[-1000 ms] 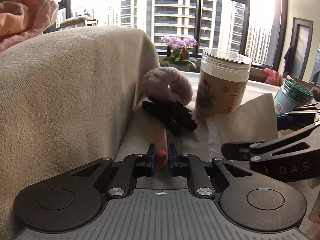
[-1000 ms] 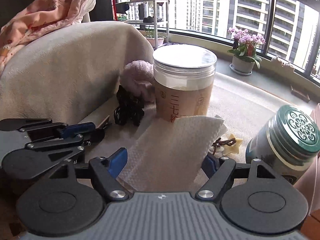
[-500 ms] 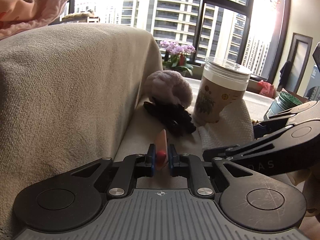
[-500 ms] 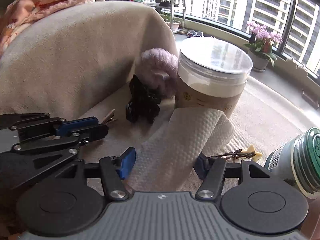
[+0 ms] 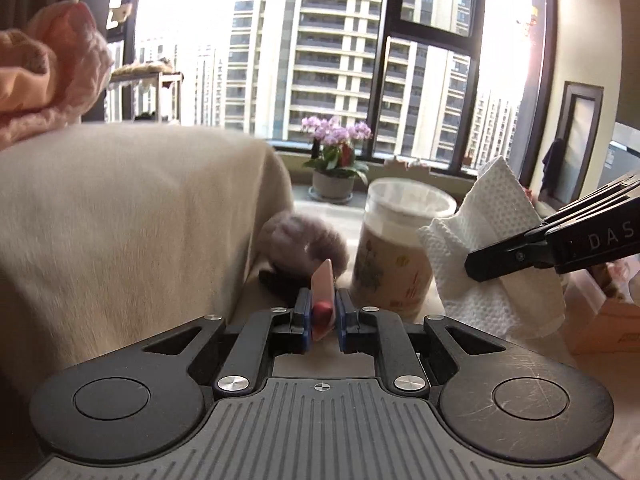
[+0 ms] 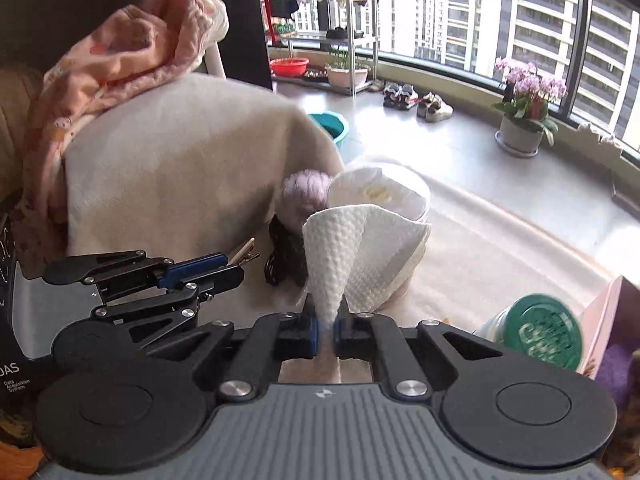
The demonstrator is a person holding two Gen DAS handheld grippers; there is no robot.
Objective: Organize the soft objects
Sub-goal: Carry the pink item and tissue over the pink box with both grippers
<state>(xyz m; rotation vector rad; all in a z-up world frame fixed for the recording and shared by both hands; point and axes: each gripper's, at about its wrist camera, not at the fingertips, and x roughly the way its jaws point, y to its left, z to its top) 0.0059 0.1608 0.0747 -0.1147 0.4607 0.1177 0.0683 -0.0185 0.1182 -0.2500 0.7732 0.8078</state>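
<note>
My right gripper [image 6: 327, 326] is shut on a white paper towel [image 6: 352, 252] and holds it lifted off the surface; the towel also shows in the left wrist view [image 5: 492, 256], pinched by the right gripper. My left gripper [image 5: 322, 316] is shut on a small pink hair clip [image 5: 323, 294] with a red part, raised above the surface. A fluffy lilac scrunchie [image 5: 304, 242] and a black hair tie [image 6: 282, 256] lie by the beige cushion [image 5: 132, 216]. The left gripper also appears in the right wrist view [image 6: 224, 270].
A clear lidded jar [image 5: 396, 256] stands behind the towel. A green-lidded jar [image 6: 536, 334] is at the right, beside a pink box [image 6: 608, 320]. A pink blanket [image 6: 116, 52] lies over the cushion. A potted orchid [image 5: 336, 160] stands by the window.
My right gripper closed on the paper towel and lifted it up off the surface. My left gripper rose with the pink clip still pinched.
</note>
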